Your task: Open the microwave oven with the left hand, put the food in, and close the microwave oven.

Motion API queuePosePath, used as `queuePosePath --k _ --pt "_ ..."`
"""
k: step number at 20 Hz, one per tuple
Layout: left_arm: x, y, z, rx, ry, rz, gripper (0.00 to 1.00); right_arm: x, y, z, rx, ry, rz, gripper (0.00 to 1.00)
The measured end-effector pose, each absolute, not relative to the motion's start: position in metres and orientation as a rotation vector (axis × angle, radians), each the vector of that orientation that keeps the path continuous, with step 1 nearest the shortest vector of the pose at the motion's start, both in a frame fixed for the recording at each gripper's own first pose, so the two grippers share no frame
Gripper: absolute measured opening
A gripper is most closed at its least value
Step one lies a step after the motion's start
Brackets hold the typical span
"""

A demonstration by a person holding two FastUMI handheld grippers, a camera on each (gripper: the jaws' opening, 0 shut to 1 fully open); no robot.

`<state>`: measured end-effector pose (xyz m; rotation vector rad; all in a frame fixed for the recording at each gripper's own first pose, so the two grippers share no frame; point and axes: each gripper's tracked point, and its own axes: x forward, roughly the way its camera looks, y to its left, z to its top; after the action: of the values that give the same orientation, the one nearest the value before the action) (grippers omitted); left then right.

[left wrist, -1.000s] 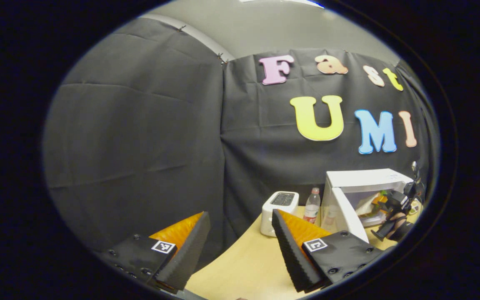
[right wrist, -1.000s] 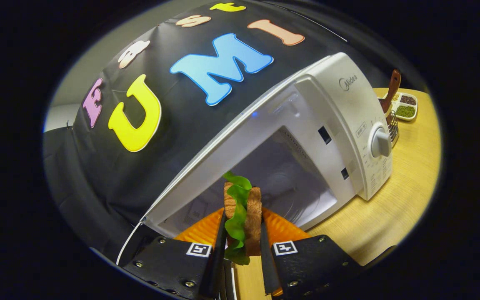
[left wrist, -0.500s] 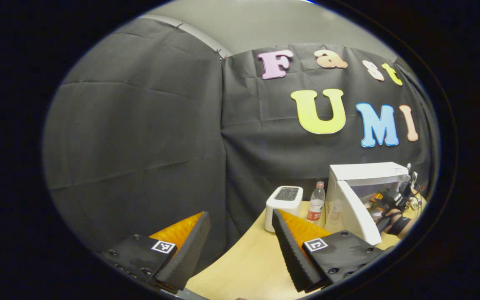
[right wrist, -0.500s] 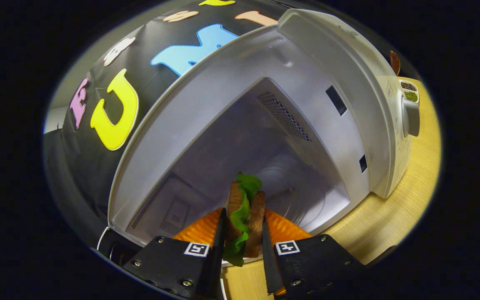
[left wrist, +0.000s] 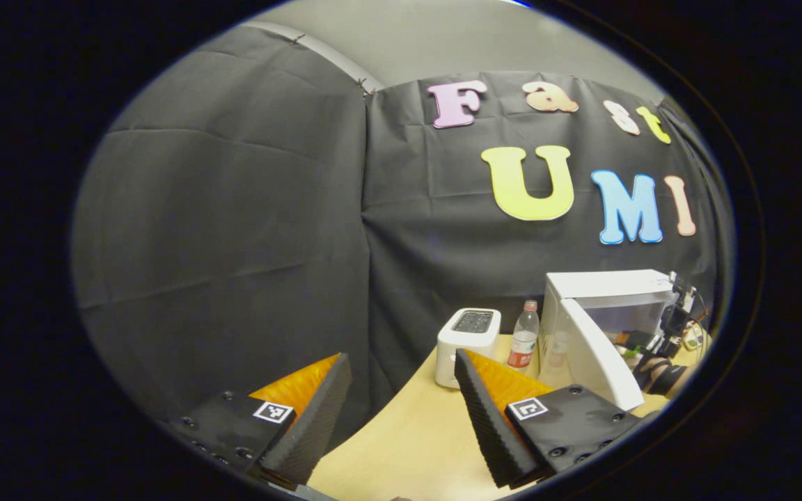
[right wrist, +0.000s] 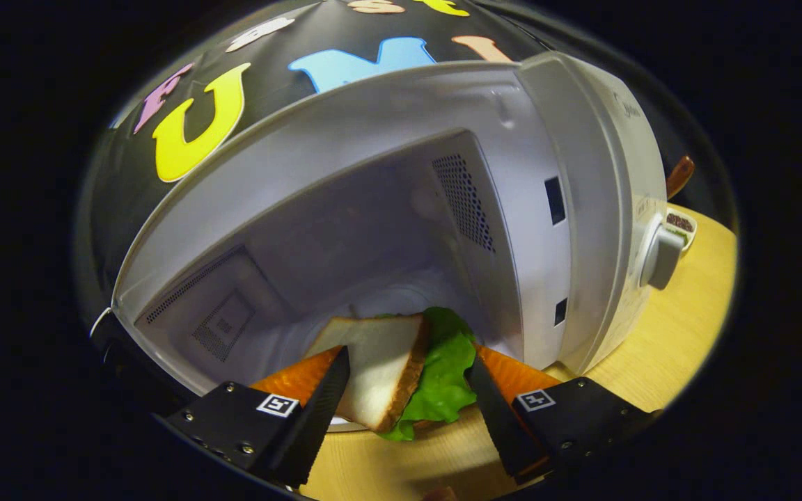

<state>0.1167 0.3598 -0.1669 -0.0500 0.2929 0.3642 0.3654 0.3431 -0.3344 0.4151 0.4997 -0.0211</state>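
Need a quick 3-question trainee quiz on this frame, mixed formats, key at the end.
1. True or false: the microwave door is shut.
2. The right gripper is: A) shut on the sandwich; B) open, with the sandwich lying between its fingers; C) on the knob.
3. Fill in: in the left gripper view, the bottle stands between the microwave and the ____.

Key: 1 false, the door stands open. 2 B. 3 toaster. The left gripper is open, away from the microwave.
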Motion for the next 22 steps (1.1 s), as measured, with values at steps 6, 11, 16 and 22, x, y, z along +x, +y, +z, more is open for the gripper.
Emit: queuePosePath --k 6,11,16,22 --pt "0.119 0.349 -0.175 -0.058 0.280 0.333 0.96 0.344 0.337 -0.291 0.277 0.441 0.069 0.98" --pt "0.124 0.341 -0.185 -0.097 0.265 0.315 0.96 0.303 0.317 -0.214 0.185 0.319 0.153 0.98" --pt "0.126 0.335 -0.197 -0.104 0.261 0.296 0.97 0.268 0.272 -0.135 0.125 0.223 0.191 0.98" --pt "0.124 0.318 -0.217 -0.124 0.286 0.274 0.96 0.228 0.215 -0.055 0.074 0.094 0.171 0.97"
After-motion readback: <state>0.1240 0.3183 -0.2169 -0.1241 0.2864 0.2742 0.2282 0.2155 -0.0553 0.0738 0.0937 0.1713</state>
